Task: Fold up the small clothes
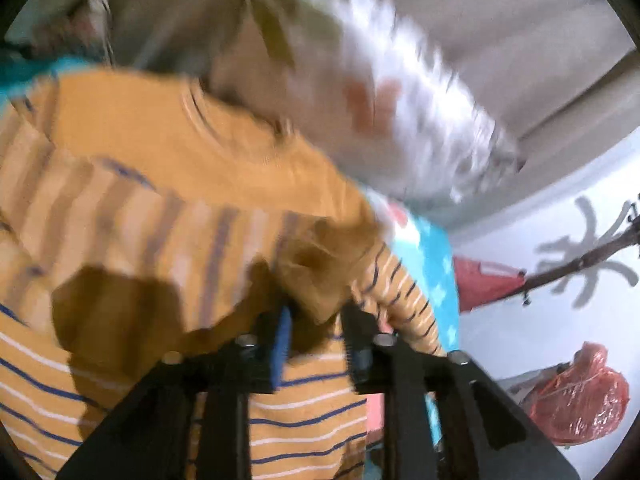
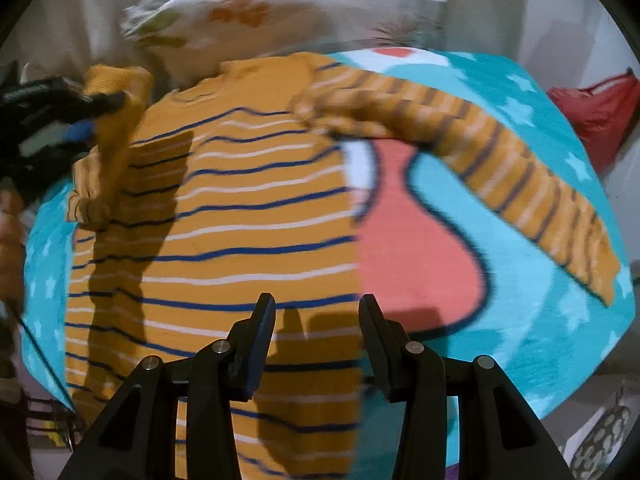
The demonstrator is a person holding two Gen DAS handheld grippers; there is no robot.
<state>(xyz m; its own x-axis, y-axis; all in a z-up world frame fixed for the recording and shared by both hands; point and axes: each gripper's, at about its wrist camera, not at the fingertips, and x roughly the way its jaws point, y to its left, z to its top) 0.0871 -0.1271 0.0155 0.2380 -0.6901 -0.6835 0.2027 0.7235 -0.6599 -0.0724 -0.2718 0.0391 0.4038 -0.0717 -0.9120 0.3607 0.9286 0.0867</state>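
A: Garment, and where?

B: Small mustard sweater (image 2: 240,208) with thin blue and white stripes. Lies spread flat, neck away from the right wrist camera, on a turquoise blanket (image 2: 520,320) printed with pale stars and a coral shape.

A: Left gripper (image 1: 318,320)?

B: Sits at the sweater's upper corner, over the shoulder. Has the plain mustard cuff (image 1: 316,280) of the near sleeve between its jaws, with that sleeve bunched and drawn in over the body. Too blurred to tell whether the pads pinch the cuff or merely flank it.

A: Right gripper (image 2: 318,312)?

B: Released, jaws apart, nothing between them. Hovers over the lower body of the sweater, near the edge where stripes meet coral blanket.

A: Progress?

B: Early, by the look of it. One sleeve brought inward but rumpled, not laid smooth. Other sleeve (image 2: 520,184) stretched out full length across the blanket, not yet folded. Body unfolded, hem to collar.

A: Left to do?

B: Probably flattening the first sleeve, bringing the second across, then doubling the body.

A: Anything else nearby?

B: White cloth with orange print (image 2: 248,8) beyond the collar, blurred.
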